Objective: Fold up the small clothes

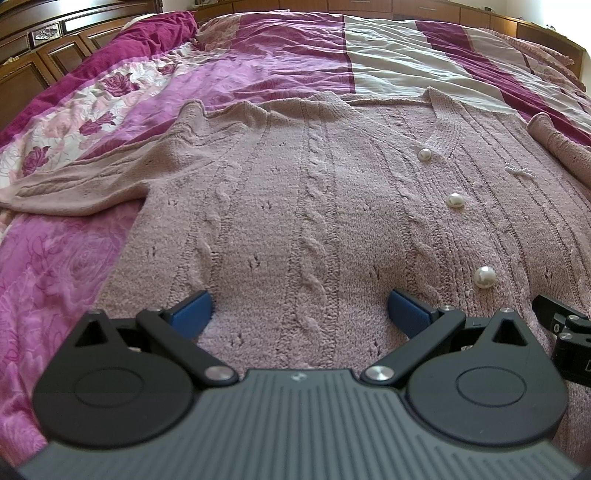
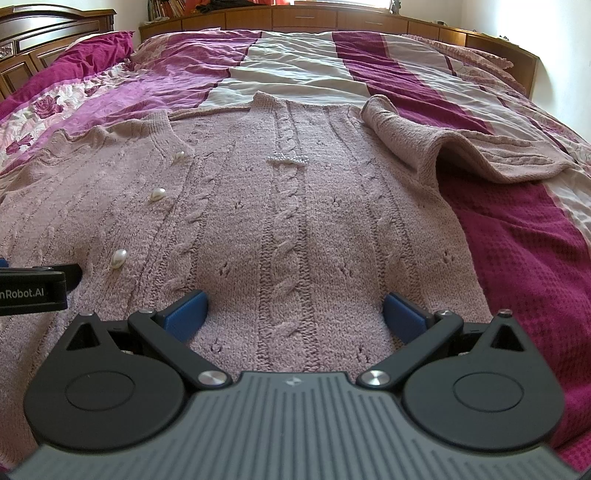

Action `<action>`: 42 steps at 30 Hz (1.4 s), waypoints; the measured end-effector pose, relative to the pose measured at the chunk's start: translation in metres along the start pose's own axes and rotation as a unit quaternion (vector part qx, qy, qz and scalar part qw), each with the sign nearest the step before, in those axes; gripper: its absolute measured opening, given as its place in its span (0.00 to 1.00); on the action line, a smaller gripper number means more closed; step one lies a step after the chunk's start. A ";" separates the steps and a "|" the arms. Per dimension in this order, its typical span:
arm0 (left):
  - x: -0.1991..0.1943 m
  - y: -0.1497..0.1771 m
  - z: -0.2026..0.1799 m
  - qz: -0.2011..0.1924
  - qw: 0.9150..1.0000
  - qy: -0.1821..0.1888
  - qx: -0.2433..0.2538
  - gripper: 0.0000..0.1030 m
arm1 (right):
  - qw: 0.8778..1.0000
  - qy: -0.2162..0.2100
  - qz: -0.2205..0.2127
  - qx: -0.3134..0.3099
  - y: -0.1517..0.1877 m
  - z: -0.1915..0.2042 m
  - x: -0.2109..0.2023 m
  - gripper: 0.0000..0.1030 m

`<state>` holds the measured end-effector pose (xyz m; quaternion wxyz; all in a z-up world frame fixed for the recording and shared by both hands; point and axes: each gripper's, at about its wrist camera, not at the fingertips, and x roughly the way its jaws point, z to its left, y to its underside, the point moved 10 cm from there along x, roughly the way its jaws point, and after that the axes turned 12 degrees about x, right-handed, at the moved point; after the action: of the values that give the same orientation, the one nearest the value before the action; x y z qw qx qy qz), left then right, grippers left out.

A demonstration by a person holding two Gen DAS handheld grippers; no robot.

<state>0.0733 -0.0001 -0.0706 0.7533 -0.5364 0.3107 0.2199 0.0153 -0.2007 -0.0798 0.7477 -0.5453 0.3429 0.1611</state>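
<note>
While both claws hovered low over the hem end of the garment, one pink cable-knit cardigan (image 1: 295, 192) lay spread flat, front up, on the bed (image 1: 388, 62), its neckline pointing away toward the far wooden cabinets (image 2: 332, 18). The left claw (image 1: 299, 314) had its two blue fingers (image 1: 192, 314) spread wide apart with nothing between them but knit below; whether the pads touched the wool I could not tell. The right claw (image 2: 295, 314) stood the same way, its two blue pads (image 2: 402, 314) held well apart over the cardigan's other half, gripping nothing.

Three pearl buttons (image 1: 454, 200) ran in a line down the closed front, seen from both wrist views, and one small beaded bow (image 2: 288, 158) sat on the chest panel on the right claw's side. Of the two sleeves, the left sleeve (image 1: 74, 184) stretched out sideways across the floral part of the bedspread (image 1: 55, 258), while the right sleeve (image 2: 461, 147) lay out to the side with its shoulder end humped and partly turned over on itself. The bedspread carried broad bands of magenta, pale grey and dark crimson. One crimson pillow (image 2: 96, 48) lay at the head end beside the carved headboard (image 2: 37, 26). Each claw's black linkage showed at the edge of the other's view, so the two sat just beside each other.
</note>
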 end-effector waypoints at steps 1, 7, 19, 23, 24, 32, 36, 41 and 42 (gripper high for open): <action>0.000 0.000 0.000 0.000 1.000 0.000 0.000 1.00 | 1.000 0.000 0.000 0.000 0.000 0.000 0.000 1.00; 0.000 0.000 0.000 0.000 1.000 0.000 0.000 1.00 | 1.000 0.000 0.000 0.000 0.000 0.000 0.000 1.00; 0.000 0.001 0.000 0.004 1.000 0.000 0.000 1.00 | 1.000 -0.001 -0.001 0.001 0.001 0.001 0.001 1.00; 0.000 0.002 0.004 0.012 1.000 0.005 -0.012 1.00 | 1.000 -0.004 -0.002 0.005 0.000 -0.001 -0.001 1.00; 0.001 0.003 0.004 0.012 1.000 0.005 -0.011 1.00 | 1.000 -0.006 -0.002 0.008 0.001 -0.001 -0.002 1.00; 0.001 0.002 0.004 0.015 1.000 0.007 -0.013 1.00 | 1.000 0.000 0.024 -0.002 -0.002 0.000 0.004 1.00; 0.002 0.000 0.003 0.028 1.000 0.011 -0.006 1.00 | 0.999 -0.005 0.041 -0.003 -0.006 -0.001 0.008 1.00; 0.000 -0.001 0.003 0.036 0.999 0.010 0.003 1.00 | 0.998 -0.026 0.053 0.000 -0.008 -0.001 0.002 1.00; -0.001 -0.002 0.003 0.038 0.999 0.010 0.004 1.00 | 0.998 -0.036 0.056 0.006 -0.010 -0.003 0.000 1.00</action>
<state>0.0743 0.0018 -0.0682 0.7434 -0.5236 0.3393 0.2412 0.0204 -0.2072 -0.0733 0.7528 -0.5143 0.3470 0.2201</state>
